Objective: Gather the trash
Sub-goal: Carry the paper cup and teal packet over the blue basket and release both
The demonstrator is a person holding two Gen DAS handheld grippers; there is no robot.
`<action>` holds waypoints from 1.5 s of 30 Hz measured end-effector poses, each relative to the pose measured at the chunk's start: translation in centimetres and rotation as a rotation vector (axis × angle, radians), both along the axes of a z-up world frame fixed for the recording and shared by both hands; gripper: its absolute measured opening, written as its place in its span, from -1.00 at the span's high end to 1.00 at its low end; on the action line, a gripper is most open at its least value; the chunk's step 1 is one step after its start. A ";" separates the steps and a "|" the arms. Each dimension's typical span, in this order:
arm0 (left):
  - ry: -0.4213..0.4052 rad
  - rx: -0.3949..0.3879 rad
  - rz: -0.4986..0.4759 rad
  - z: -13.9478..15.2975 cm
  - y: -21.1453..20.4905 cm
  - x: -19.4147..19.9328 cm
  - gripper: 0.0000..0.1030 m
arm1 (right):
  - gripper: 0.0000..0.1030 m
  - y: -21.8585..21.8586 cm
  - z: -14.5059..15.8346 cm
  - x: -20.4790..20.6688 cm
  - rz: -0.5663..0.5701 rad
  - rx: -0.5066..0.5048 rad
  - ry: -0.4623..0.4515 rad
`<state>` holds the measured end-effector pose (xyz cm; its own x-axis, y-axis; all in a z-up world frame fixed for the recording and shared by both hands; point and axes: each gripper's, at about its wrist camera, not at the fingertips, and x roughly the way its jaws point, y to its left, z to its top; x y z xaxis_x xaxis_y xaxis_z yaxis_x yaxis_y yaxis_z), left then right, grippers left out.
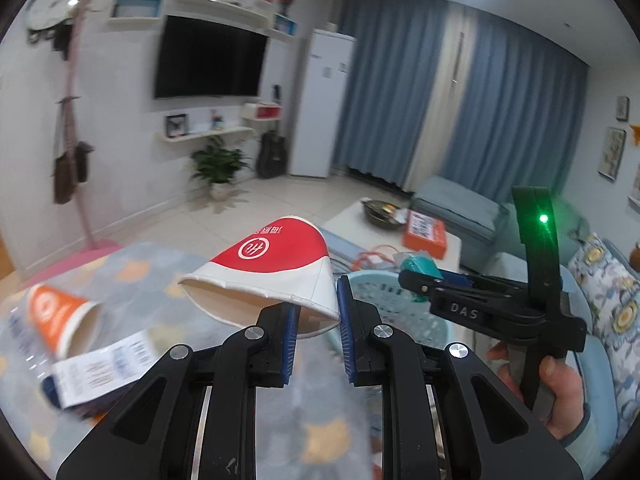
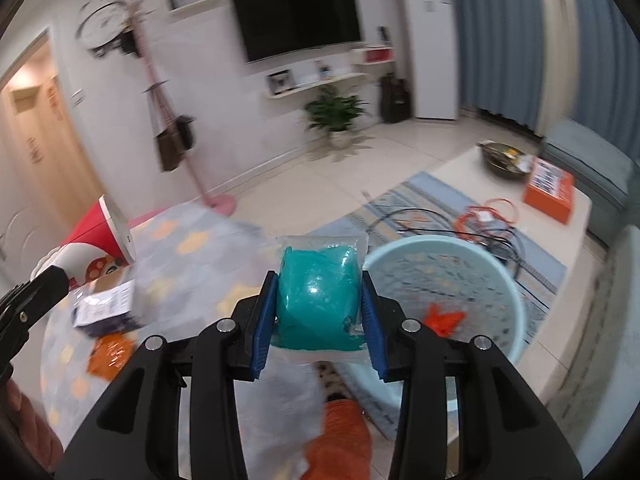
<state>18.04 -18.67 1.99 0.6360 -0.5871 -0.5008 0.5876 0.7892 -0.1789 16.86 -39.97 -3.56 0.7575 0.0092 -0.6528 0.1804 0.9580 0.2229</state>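
Holding both pieces of trash near the light blue basket (image 2: 492, 276), you have the left gripper (image 1: 318, 334) clamped on the rim of a crushed red and white paper cup (image 1: 268, 268), just left of the basket, and the right gripper (image 2: 318, 320) clamped on a teal-filled plastic pouch (image 2: 320, 292) beside its rim.

My pale blue perforated plastic basket (image 2: 460, 280) sits open-topped at two o'clock, only an orange scrap (image 2: 444, 320) inside. My other black gripper (image 1: 416, 276) hovers over its rim. At nine o'clock, an orange paper cup (image 1: 60, 316) and a white-labelled box (image 1: 100, 376) crowd the tabletop.
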 end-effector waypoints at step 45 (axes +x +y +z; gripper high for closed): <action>0.694 0.083 -0.321 -16.8 -19.4 11.5 -0.20 | -0.13 -16.0 -11.1 -0.2 -0.358 0.210 0.181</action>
